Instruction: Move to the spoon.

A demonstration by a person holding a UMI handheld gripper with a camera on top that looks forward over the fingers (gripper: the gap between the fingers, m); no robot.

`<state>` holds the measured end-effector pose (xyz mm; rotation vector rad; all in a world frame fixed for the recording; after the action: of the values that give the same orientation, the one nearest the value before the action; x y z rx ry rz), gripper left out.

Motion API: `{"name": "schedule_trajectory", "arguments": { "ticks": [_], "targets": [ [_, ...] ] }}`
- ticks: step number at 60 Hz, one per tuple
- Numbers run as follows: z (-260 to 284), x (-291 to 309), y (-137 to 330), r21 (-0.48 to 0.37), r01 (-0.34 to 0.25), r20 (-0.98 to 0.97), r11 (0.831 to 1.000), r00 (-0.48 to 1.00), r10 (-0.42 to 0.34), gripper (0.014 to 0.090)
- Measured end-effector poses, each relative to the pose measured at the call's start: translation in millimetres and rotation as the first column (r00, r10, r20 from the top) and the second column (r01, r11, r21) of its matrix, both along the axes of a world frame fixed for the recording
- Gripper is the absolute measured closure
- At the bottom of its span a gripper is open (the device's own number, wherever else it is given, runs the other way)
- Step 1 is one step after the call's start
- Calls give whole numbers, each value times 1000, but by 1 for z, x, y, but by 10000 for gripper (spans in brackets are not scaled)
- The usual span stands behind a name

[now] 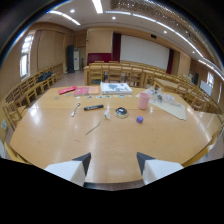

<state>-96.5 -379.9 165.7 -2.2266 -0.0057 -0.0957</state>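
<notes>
A pale, slim spoon [75, 109] lies on the wooden table [55, 142], far ahead of my fingers and off to their left. Just right of it rests a black marker [93, 107]. My gripper [114, 159] hovers over the near edge of the table, open, with only bare tabletop between its fingers. The two dark fingertips [84, 161] point toward the middle of the table.
Beyond the fingers lie a thin stick [92, 129], a round dark-rimmed dish [121, 111], a small purple block [139, 119] and a pink cup [144, 100]. Further back are red items [67, 90], a stack of books [116, 88] and papers [172, 106]. Wooden chairs [22, 97] line the table.
</notes>
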Motion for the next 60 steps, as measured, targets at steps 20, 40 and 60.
{"name": "schedule_trajectory", "arguments": {
  "ticks": [20,40,60],
  "targets": [
    [-10,-118,76,25,-109,-34,994,993,110,182],
    [-75,-205,239,-38,-102,-80,994,992,98,181],
    [-137,-221,333,-140,-55,-92,989,995,42,190]
  ]
}}
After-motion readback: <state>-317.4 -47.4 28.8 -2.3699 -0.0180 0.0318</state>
